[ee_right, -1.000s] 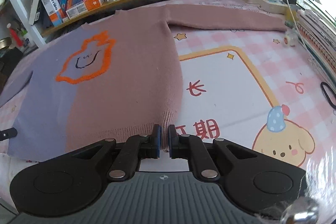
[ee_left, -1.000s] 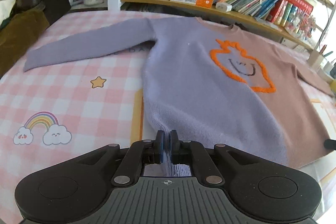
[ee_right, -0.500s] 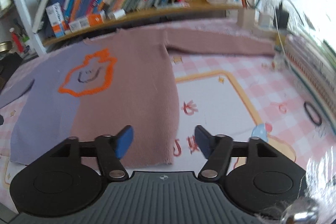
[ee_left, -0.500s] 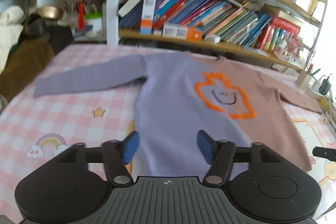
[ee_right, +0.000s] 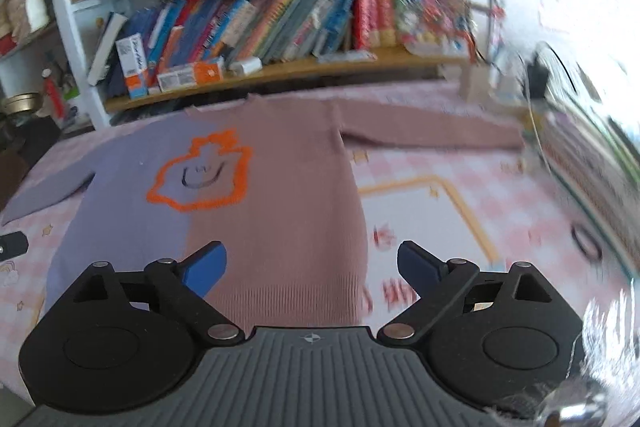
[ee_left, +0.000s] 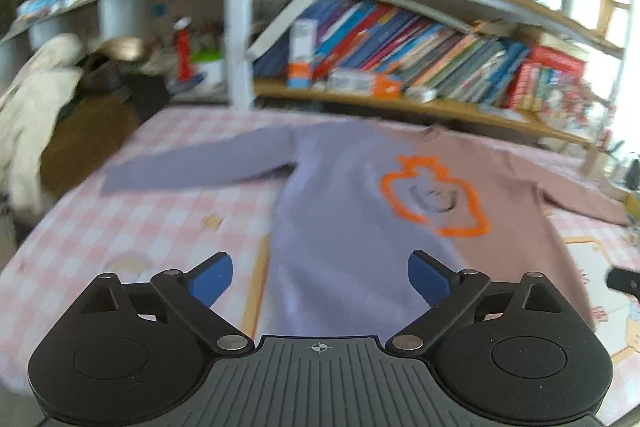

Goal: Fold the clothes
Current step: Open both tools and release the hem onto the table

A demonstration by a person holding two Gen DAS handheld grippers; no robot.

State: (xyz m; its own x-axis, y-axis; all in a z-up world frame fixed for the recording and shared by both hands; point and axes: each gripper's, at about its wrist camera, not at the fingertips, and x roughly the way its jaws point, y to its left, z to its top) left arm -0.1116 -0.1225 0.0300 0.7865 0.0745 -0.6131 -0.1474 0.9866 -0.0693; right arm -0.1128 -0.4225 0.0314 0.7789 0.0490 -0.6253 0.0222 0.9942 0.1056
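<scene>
A sweater (ee_left: 344,219), lilac on one half and dusty pink on the other with an orange outlined face on the chest, lies flat and face up on the pink checked table cover, both sleeves spread out. It also shows in the right wrist view (ee_right: 280,195). My left gripper (ee_left: 320,277) is open and empty, raised above the lilac hem. My right gripper (ee_right: 310,269) is open and empty, raised above the pink hem.
A bookshelf (ee_left: 400,67) full of books runs along the table's far edge. A brown and cream pile of clothes (ee_left: 68,131) sits at the far left. Cables and a charger (ee_right: 536,79) lie at the right. A black hair tie (ee_right: 586,247) lies on the cover.
Both grippers were shut on the sweater's hem; they have opened, let it go, and lifted up and back. The sweater lies flat.
</scene>
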